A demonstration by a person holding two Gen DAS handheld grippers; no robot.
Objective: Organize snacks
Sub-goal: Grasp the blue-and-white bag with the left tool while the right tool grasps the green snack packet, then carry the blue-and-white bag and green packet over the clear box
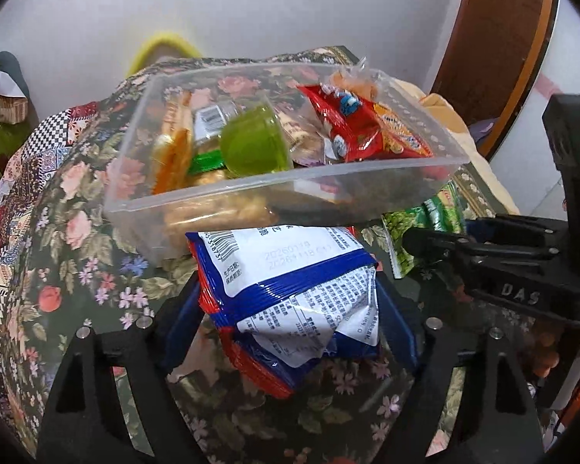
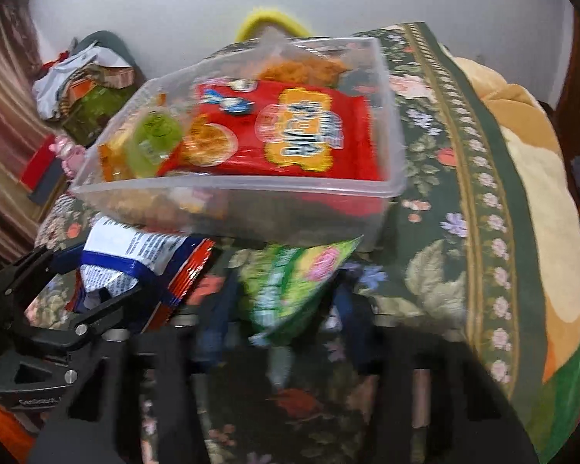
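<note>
The left gripper (image 1: 290,309) is clamped on the white-and-blue snack packet (image 1: 290,290), held just short of the clear plastic bin's (image 1: 282,189) near wall. The right gripper (image 2: 286,309) likewise pinches the green snack packet (image 2: 294,286) beside that bin on the floral bedspread (image 2: 444,232). Risk: either packet may catch the near rim on entry and tip or push the full bin, or slide off the red snack bag (image 2: 290,131) lying on top.

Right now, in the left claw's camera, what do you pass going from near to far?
Blue and white snack bag in the left claw → clear plastic box → green jelly cup → yellow thing by the wall.
</note>
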